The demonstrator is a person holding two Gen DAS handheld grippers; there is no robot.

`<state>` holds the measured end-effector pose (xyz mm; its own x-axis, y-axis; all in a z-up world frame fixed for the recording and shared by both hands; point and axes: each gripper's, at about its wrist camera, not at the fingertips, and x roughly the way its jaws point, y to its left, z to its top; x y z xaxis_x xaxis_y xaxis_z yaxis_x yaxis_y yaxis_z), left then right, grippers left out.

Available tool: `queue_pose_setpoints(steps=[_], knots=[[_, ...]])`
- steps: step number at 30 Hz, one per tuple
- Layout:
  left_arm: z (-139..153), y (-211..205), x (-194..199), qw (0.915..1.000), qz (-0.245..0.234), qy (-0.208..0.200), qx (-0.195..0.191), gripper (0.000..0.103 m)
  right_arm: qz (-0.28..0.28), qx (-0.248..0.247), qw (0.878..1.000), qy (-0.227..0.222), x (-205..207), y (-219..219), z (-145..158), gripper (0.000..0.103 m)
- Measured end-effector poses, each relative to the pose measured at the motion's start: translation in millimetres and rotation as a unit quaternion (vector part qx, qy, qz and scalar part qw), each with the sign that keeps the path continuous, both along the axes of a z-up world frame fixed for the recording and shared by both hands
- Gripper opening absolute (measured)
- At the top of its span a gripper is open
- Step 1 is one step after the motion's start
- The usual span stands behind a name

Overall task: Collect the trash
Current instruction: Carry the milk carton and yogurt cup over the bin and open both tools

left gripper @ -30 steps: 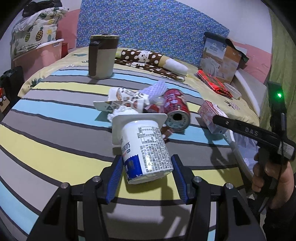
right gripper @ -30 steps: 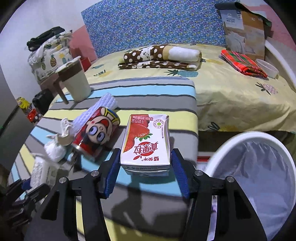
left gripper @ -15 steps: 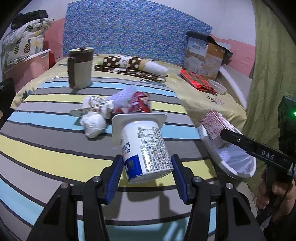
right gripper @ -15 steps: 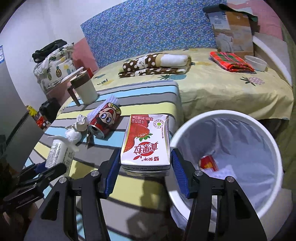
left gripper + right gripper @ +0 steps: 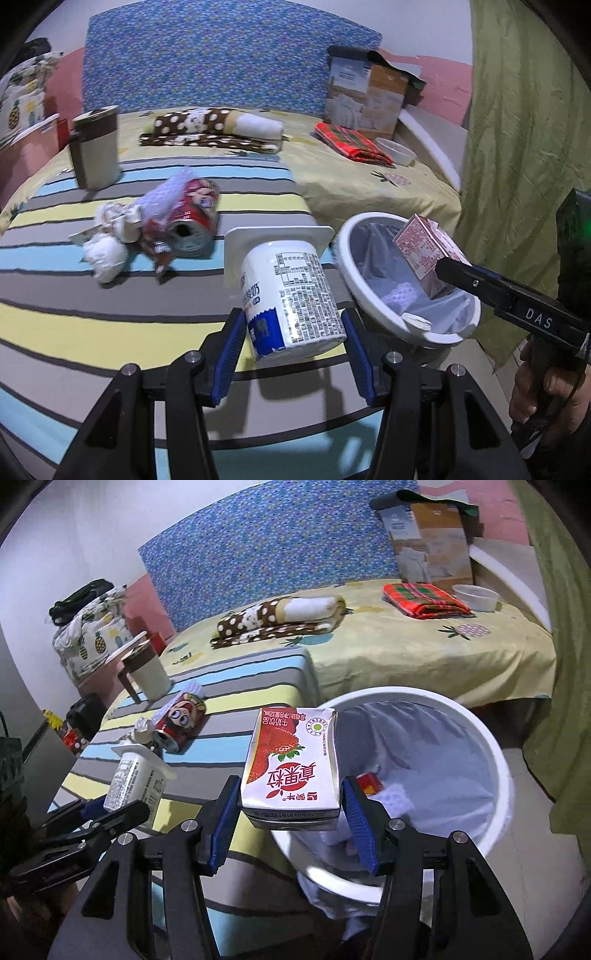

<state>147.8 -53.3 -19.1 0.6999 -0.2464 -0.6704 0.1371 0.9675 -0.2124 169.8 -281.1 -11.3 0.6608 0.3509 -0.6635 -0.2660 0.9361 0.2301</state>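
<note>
The left claw (image 5: pixel 293 341) pinches a white yogurt cup (image 5: pixel 291 295) between its blue pads, the cup's base toward the camera and its square rim pointing away, held above the striped cover of the counter (image 5: pixel 110 332). The right claw (image 5: pixel 290 812) is clamped on a strawberry milk carton (image 5: pixel 291 764), the printed face upward, and the carton hangs over the near-left rim of a white trash bin (image 5: pixel 495 760) lined with a pale bag. In the left wrist view the bin sits at about 3 o'clock from the yogurt cup, just off the counter's edge, with the carton and the right claw's dark finger over its opening and a hand (image 5: pixel 543 398) on the grip at the lower right. Inside the bin lie a small red piece and some white foam netting. On the counter at 10 o'clock from the yogurt cup lies a red can (image 5: pixel 188 221) on its side, open end toward the camera, with foam netting over it and a crumpled tissue (image 5: pixel 105 254) and wrappers touching its left. A brown-and-cream mug (image 5: pixel 94 147) stands upright farther back at 11 o'clock. Beyond the counter is a bed with a yellow sheet (image 5: pixel 424 653) carrying a polka-dot blanket (image 5: pixel 280 618) and a folded red plaid cloth (image 5: pixel 424 600).
</note>
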Motion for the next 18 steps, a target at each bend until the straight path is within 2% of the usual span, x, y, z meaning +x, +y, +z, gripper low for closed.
queue_pose_setpoints(steps=[18], knots=[[-1.9,-67.8,38.4,0.9970,-0.078,0.006,0.002,0.055,-0.055,0.009,0.998,0.021,1.4,-51.2,-17.7,0.057]])
